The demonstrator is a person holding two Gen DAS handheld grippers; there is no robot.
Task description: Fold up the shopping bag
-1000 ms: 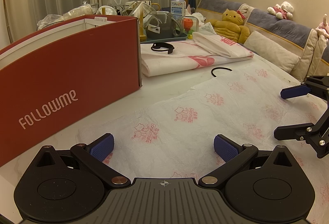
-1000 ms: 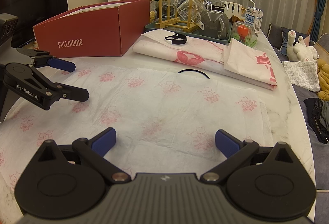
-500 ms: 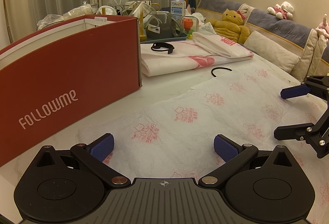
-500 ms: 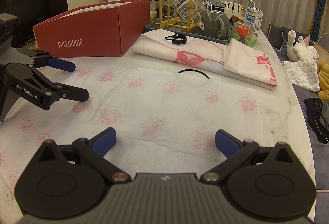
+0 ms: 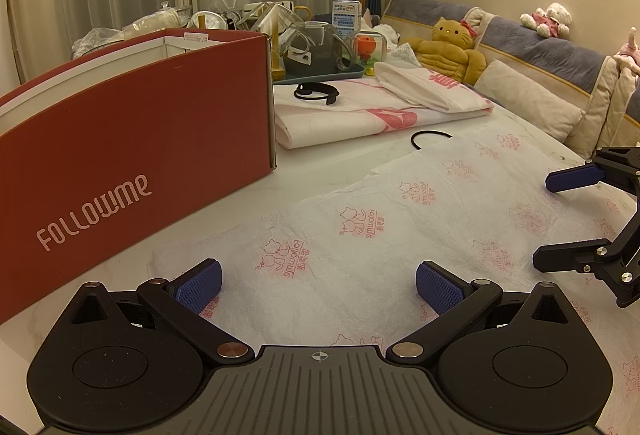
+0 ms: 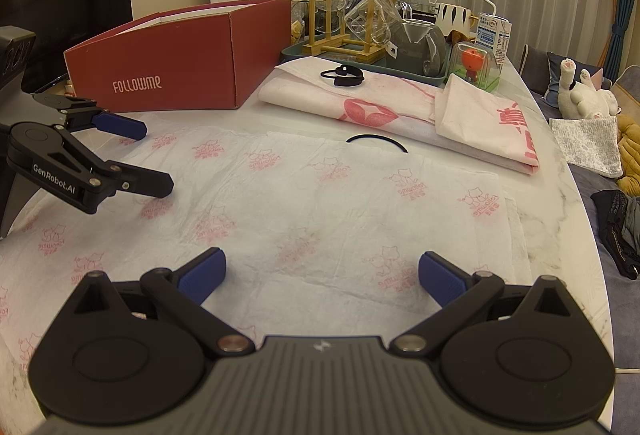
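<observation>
Both grippers gaping wide over the flat shopping bag, holding nothing.

My left gripper [image 5: 318, 285] and right gripper [image 6: 322, 271] each have their 2 blue-padded fingers spread fully apart, gripping nothing; I cannot tell whether the tips touch the fabric. The white shopping bag [image 6: 320, 203], printed with pink logos, lies spread flat across the near middle of the tabletop [image 6: 560, 203], its black handle loop [image 6: 376, 141] at the far edge. Open bag surface lies between the 2 grippers. At the far-left side stands 1 red box [image 5: 140, 147]; 2 folded bags [image 6: 400, 107] lie toward the far edge, well apart from both grippers.
</observation>
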